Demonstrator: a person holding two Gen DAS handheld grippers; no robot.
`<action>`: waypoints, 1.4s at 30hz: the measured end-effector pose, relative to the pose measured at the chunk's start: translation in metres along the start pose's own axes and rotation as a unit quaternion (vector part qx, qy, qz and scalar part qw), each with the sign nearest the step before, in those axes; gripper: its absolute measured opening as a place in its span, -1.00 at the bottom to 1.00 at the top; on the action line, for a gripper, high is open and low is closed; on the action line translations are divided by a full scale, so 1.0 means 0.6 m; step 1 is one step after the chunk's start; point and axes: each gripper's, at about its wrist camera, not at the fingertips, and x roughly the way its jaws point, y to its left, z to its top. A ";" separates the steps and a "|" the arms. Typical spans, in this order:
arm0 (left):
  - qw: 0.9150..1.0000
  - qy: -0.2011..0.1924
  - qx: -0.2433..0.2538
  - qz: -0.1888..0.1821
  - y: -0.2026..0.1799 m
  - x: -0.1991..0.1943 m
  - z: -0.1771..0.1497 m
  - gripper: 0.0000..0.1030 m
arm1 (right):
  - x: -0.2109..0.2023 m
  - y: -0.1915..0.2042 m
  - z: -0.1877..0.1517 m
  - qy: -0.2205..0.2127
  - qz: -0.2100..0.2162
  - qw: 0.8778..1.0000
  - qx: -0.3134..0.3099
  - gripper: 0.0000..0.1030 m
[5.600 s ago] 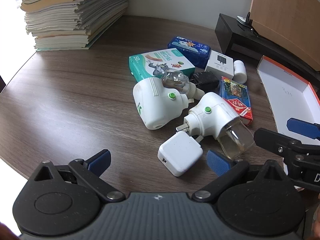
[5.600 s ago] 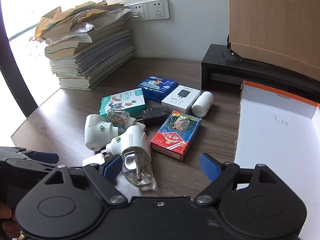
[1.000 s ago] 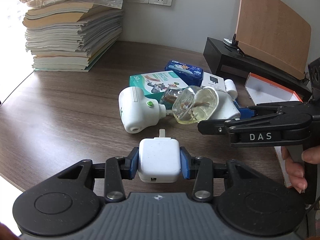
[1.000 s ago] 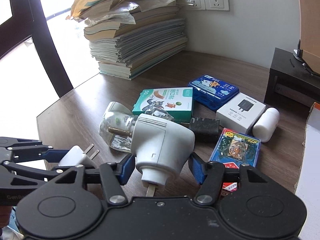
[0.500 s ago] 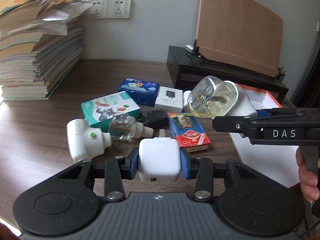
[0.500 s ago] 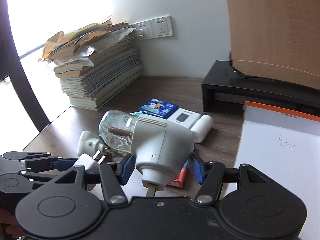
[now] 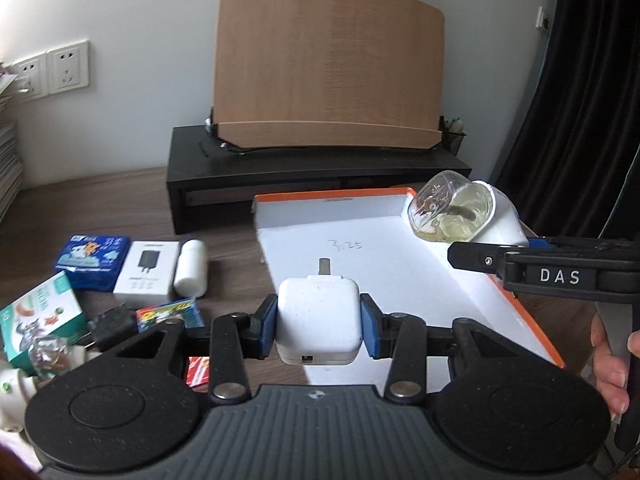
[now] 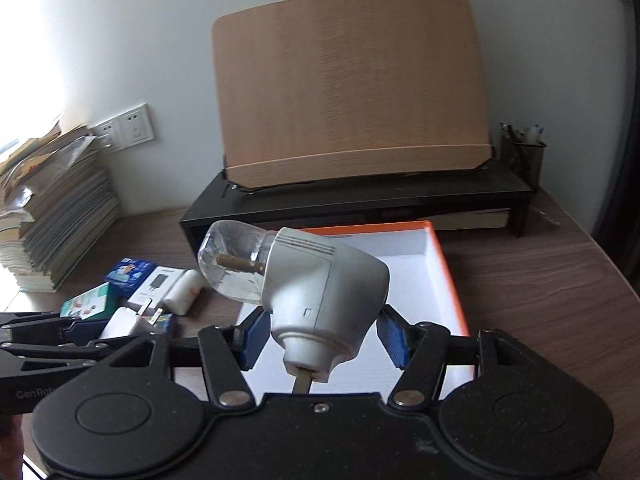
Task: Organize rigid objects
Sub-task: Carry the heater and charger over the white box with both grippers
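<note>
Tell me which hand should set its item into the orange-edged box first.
Probably the right: its gripper holds the plug-in vaporizer over the box, near the far corner. The left gripper, holding the white charger, sits at the near edge.

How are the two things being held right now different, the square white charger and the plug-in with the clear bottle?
The white charger, gripped by the left tool, is a compact rounded square; the plug-in vaporizer, gripped by the right tool, is bulkier and domed. The vaporizer carries a clear liquid bottle; the charger has none. Both are white and held over the orange-rimmed box.
</note>
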 end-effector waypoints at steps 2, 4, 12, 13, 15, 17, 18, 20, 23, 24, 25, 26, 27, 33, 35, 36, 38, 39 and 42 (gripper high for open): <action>1.000 0.001 0.007 -0.008 -0.021 0.013 0.011 -0.18 | -0.004 -0.024 0.005 -0.003 -0.013 1.000 0.008 0.38; 1.000 0.001 0.007 -0.010 -0.036 0.024 0.018 -0.18 | -0.005 -0.043 0.008 -0.006 -0.022 1.000 0.012 0.38; 1.000 0.000 -0.001 0.014 -0.067 0.066 0.040 -0.18 | 0.027 -0.076 0.032 0.003 -0.012 1.000 0.005 0.38; 1.000 0.001 -0.005 0.020 -0.070 0.069 0.043 -0.18 | 0.033 -0.077 0.035 0.006 -0.008 1.000 0.001 0.38; 0.999 0.002 -0.010 0.031 -0.074 0.077 0.048 -0.18 | 0.047 -0.079 0.040 0.012 -0.003 1.000 -0.006 0.38; 0.999 0.003 -0.014 0.040 -0.077 0.086 0.052 -0.18 | 0.063 -0.082 0.046 0.017 0.001 1.000 -0.012 0.38; 0.999 0.004 -0.017 0.044 -0.078 0.089 0.054 -0.18 | 0.069 -0.084 0.048 0.019 0.002 1.000 -0.013 0.39; 0.998 0.004 -0.022 0.051 -0.082 0.097 0.059 -0.18 | 0.084 -0.087 0.054 0.025 0.007 1.000 -0.017 0.39; 0.998 0.006 -0.030 0.059 -0.083 0.110 0.064 -0.18 | 0.103 -0.090 0.059 0.032 0.011 0.999 -0.027 0.39; 0.998 0.006 -0.031 0.063 -0.084 0.114 0.065 -0.18 | 0.111 -0.091 0.061 0.036 0.012 0.999 -0.030 0.39; 0.997 0.007 -0.032 0.065 -0.084 0.118 0.066 -0.18 | 0.116 -0.091 0.061 0.039 0.013 0.999 -0.032 0.39; 0.997 0.008 -0.033 0.068 -0.084 0.122 0.066 -0.18 | 0.123 -0.093 0.062 0.041 0.014 0.999 -0.032 0.39; 0.997 0.009 -0.034 0.071 -0.084 0.125 0.066 -0.18 | 0.128 -0.094 0.062 0.044 0.015 0.998 -0.033 0.39; 0.996 0.017 -0.039 0.081 -0.080 0.144 0.070 -0.18 | 0.156 -0.094 0.066 0.056 0.020 0.997 -0.040 0.39; 0.996 0.019 -0.039 0.083 -0.080 0.150 0.072 -0.17 | 0.164 -0.093 0.067 0.058 0.021 0.997 -0.043 0.39; 0.995 0.020 -0.040 0.086 -0.080 0.154 0.073 -0.17 | 0.169 -0.092 0.067 0.060 0.021 0.997 -0.045 0.39; 0.995 0.019 -0.042 0.086 -0.079 0.159 0.074 -0.17 | 0.175 -0.091 0.067 0.063 0.022 0.997 -0.047 0.39; 0.995 0.019 -0.042 0.087 -0.079 0.161 0.074 -0.17 | 0.179 -0.091 0.067 0.064 0.021 0.996 -0.050 0.39; 0.995 0.020 -0.042 0.089 -0.080 0.165 0.075 -0.17 | 0.187 -0.091 0.067 0.066 0.020 0.996 -0.055 0.39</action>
